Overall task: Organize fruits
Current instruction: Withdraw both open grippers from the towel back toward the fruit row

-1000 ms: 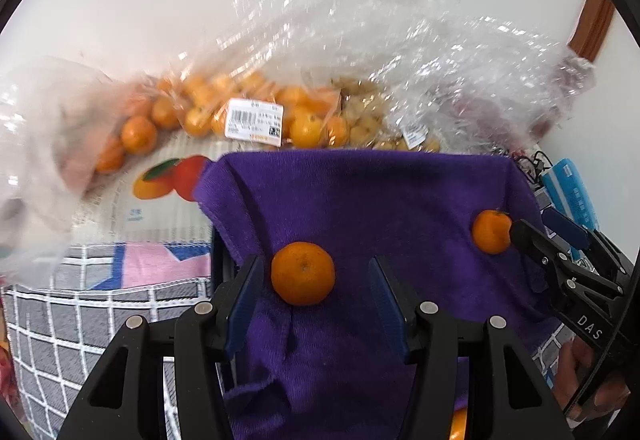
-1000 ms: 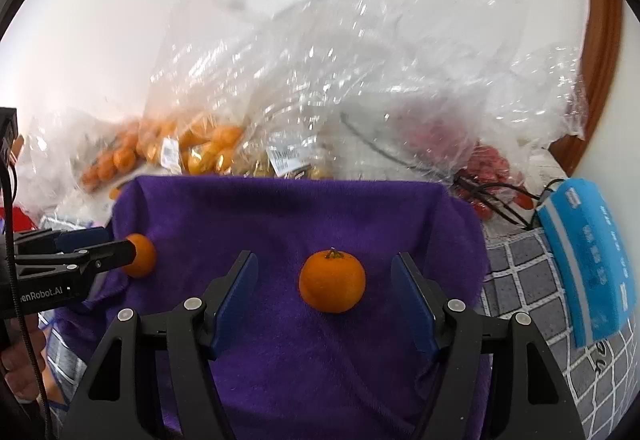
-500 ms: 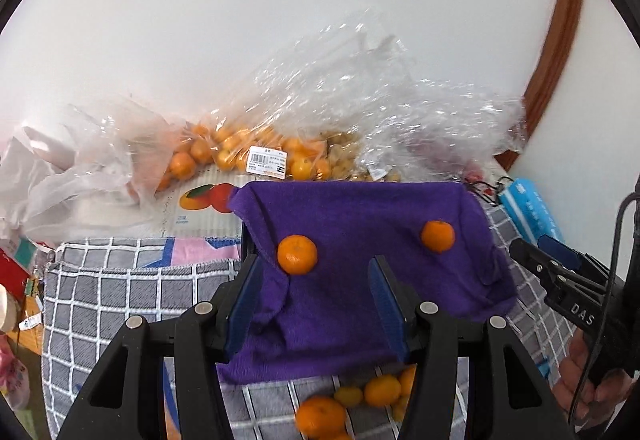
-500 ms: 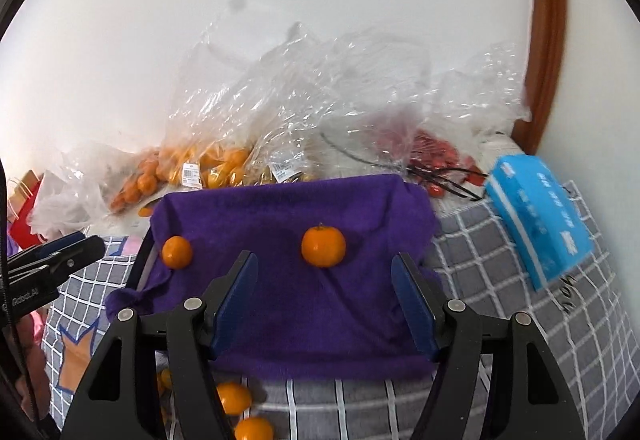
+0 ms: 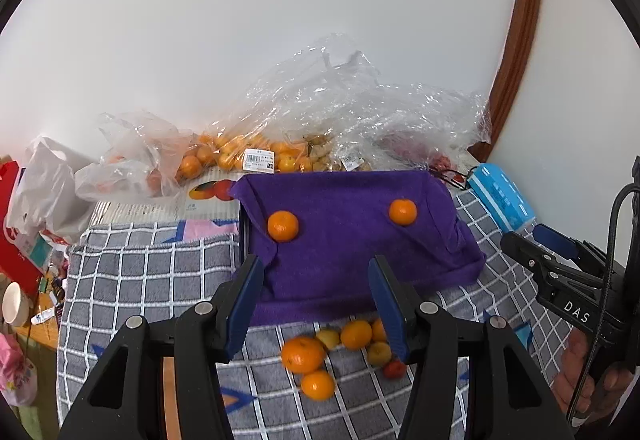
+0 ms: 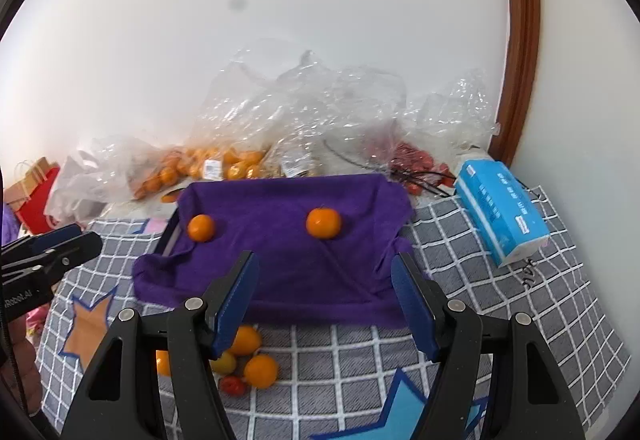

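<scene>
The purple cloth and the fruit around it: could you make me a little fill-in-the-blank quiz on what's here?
1. The number of oranges lying on the purple cloth is ____.
2. The box at the right of the cloth is coloured ____.
3. The loose fruit pile lies on the checked blanket, on the side of the cloth ____ to the claws.
4. Neither the left claw nor the right claw holds ____.

Missing words: two; blue; nearest; anything
</scene>
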Demonstrator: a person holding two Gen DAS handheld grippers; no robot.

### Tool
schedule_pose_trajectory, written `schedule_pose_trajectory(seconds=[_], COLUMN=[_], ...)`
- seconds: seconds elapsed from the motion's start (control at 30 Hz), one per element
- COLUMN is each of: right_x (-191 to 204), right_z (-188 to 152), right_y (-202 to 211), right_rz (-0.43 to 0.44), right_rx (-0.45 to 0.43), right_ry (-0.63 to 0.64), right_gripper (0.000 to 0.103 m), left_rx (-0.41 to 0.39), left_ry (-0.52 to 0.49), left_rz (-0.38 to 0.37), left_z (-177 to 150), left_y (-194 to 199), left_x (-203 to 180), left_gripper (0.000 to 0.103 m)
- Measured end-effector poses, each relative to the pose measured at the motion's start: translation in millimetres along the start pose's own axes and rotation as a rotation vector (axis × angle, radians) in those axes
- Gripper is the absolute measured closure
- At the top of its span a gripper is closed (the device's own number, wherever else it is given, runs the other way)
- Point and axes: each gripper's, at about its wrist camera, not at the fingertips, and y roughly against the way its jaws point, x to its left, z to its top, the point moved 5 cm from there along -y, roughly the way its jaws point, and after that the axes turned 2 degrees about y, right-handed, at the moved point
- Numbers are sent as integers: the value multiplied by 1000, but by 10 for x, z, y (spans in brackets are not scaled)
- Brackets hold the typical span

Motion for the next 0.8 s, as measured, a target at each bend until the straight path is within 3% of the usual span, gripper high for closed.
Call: schedule_pose_trajectory(seconds=[0.4, 0.63, 0.8], right_x=[-28, -87, -12], right_z=[-253, -519, -732], right_y=[261, 102, -39], right_rz=[-23, 26, 57], right_rx=[-79, 13, 58], right_ry=[19, 8, 21], right_gripper=[34, 34, 42], left_rx=[5, 40, 69], left_ry=[31, 84, 116], left_rz=[32, 54, 64], left_z=[-339, -561, -707], left_y=[191, 92, -3], left_x=[-38, 89, 233], left_gripper=[50, 50, 49])
